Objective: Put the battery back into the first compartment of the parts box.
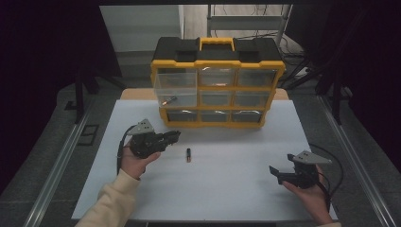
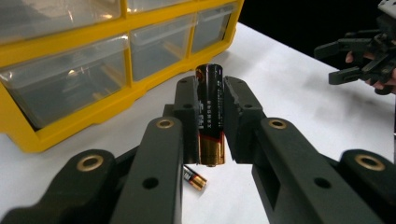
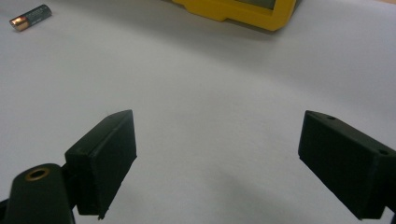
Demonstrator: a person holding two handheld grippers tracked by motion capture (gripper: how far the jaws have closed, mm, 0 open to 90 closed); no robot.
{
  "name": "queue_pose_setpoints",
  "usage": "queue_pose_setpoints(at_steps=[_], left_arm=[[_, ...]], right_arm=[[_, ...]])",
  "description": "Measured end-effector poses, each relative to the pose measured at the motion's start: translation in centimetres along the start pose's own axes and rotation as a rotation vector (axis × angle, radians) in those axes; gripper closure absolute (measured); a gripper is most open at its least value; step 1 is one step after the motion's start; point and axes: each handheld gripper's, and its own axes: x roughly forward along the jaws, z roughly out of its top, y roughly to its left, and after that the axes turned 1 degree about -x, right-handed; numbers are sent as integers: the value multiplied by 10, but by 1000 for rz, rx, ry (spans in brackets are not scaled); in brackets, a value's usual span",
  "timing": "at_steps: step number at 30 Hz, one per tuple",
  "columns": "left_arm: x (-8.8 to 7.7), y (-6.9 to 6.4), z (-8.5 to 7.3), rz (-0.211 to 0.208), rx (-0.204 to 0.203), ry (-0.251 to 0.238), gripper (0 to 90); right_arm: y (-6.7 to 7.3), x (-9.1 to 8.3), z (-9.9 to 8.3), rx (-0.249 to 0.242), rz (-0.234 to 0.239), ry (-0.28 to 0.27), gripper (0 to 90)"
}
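We have one battery clamped upright between the jaws of the left hand-held gripper, lifted clear of the white desk and facing the yellow drawer cabinet just ahead of it. A second battery lies flat on the desk just below and beside that hand-held gripper, untouched. In the cabinet, the top-left drawer stands pulled out toward us, with what looks like a battery already lying in it, though it is too small to be sure. Our right hand-held gripper rests well apart on the far side of the desk, jaws spread and holding nothing. We judge the sorting partly done: the held battery has yet to reach the open drawer, the loose one has yet to be picked up, and the drawer remains to be shut.
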Motion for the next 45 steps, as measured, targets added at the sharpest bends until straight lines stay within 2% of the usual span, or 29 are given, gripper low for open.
queue_pose_setpoints(at_steps=[15,31,37,45], left_arm=[[-14,-9,21,-1,22,-74,774],[-22,-17,42,-18,42,-140,775],[-26,-17,51,-13,17,-148,775],[-29,-20,64,-20,27,-169,775]], right_arm=[[0,0,1,0,5,-5,118],[-1,0,0,3,5,-5,118],[0,-1,1,4,8,-7,117],[-1,0,0,5,6,-3,117]])
